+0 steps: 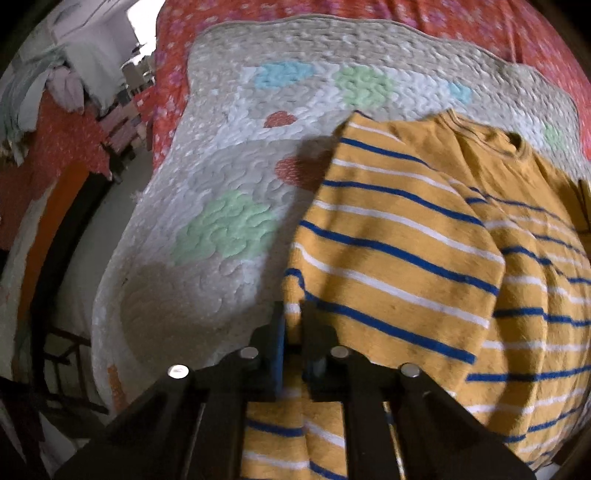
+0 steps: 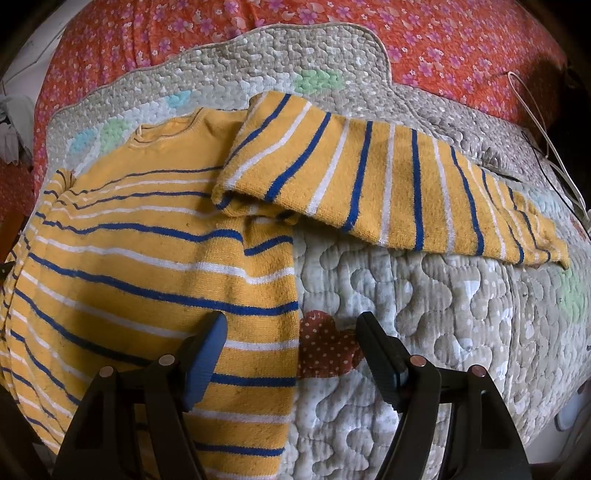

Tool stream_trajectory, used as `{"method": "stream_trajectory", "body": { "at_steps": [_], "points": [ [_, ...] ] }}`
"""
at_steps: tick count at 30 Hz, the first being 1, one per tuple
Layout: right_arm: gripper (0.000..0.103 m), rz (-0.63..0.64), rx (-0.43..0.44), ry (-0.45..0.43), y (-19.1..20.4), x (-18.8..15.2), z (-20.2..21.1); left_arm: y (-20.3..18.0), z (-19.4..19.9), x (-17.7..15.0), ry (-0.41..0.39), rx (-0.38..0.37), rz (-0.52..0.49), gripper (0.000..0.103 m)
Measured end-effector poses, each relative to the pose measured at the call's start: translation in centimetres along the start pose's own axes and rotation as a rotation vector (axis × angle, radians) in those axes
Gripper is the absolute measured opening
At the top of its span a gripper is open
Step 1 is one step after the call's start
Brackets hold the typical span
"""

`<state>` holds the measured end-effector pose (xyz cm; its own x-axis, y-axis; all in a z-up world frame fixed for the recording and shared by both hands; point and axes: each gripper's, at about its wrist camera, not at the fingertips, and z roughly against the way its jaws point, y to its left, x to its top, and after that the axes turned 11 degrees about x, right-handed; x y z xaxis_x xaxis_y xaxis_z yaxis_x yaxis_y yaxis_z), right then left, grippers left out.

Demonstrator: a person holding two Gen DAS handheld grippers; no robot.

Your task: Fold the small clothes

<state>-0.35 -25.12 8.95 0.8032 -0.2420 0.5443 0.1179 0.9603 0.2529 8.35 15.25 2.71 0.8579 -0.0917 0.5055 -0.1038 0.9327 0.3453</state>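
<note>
A small yellow sweater (image 1: 424, 236) with blue and white stripes lies on a quilted mat (image 1: 221, 147). In the left wrist view its left sleeve is folded over the body. My left gripper (image 1: 293, 314) is shut on the sweater's left edge, the cloth pinched between the dark pads. In the right wrist view the sweater (image 2: 147, 258) covers the left half, and its right sleeve (image 2: 388, 184) stretches out to the right across the quilted mat (image 2: 424, 314). My right gripper (image 2: 291, 325) stands open above the sweater's right side edge, one finger over the knit, the other over the mat.
The mat lies on a red floral bedspread (image 2: 332, 22). A white cable (image 2: 546, 122) runs along the right. At the left, the bed's edge drops to a dark floor, with piled clothes (image 1: 62, 85) beyond.
</note>
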Motion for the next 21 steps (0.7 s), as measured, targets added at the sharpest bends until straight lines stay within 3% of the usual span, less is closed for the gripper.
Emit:
{"method": "stream_trajectory", "body": {
  "at_steps": [4, 6, 9, 12, 16, 21],
  "points": [
    [0.077, 0.004, -0.001, -0.001, -0.2, -0.1, 0.1, 2.2, 0.1, 0.4, 0.017, -0.010, 0.077, 0.006],
    [0.077, 0.003, -0.003, -0.002, -0.1, 0.1, 0.1, 4.5, -0.7, 0.7, 0.047, 0.037, 0.148, 0.006],
    [0.077, -0.001, -0.007, -0.003, -0.2, 0.2, 0.3, 7.4, -1.9, 0.6, 0.083, 0.164, 0.216, 0.006],
    [0.077, -0.022, 0.003, -0.004, -0.5, 0.6, 1.1, 9.8, -2.6, 0.2, 0.136, 0.178, 0.307, 0.007],
    [0.077, -0.189, 0.038, -0.086, -4.5, 2.1, 5.1, 11.4, -1.6, -0.5, 0.143, 0.127, 0.412, 0.010],
    [0.077, -0.510, 0.014, -0.156, -12.7, 1.9, 8.4, 11.2, 1.9, -0.4, 0.063, 0.069, 0.437, 0.014]
  ]
}}
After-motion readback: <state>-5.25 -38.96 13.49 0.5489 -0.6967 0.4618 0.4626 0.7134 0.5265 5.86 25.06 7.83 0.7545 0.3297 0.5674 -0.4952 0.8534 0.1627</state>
